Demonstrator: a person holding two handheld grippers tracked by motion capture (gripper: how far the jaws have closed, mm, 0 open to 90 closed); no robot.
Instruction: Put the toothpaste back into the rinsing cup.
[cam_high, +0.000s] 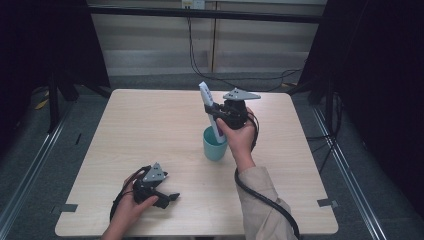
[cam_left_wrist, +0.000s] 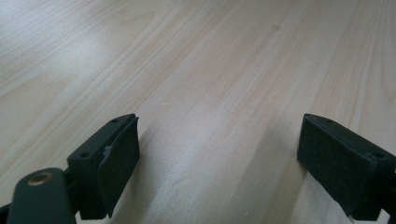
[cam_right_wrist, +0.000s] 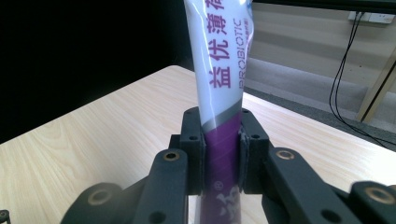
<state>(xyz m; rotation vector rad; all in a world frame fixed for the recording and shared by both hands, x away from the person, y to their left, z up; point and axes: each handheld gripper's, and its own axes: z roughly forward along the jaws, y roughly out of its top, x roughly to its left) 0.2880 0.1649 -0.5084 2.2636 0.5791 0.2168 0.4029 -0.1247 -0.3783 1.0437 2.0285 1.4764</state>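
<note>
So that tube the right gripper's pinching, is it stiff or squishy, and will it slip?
The tube probably gives: the right gripper pinches its purple lower part and it looks narrowed there. Its glossy skin could slip. It stands tilted over the teal cup, so it seems light.

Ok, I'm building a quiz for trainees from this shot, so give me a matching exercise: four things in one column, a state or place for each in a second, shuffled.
Things:
1. left claw
2. right claw
3. toothpaste tube
4. teal cup

States or places:
A. stands on the table, near its middle
B. open, low over bare wood
C. white and purple, its lower end in the cup
D. shut on the tube

Pairs: 1-B, 2-D, 3-C, 4-A
</note>
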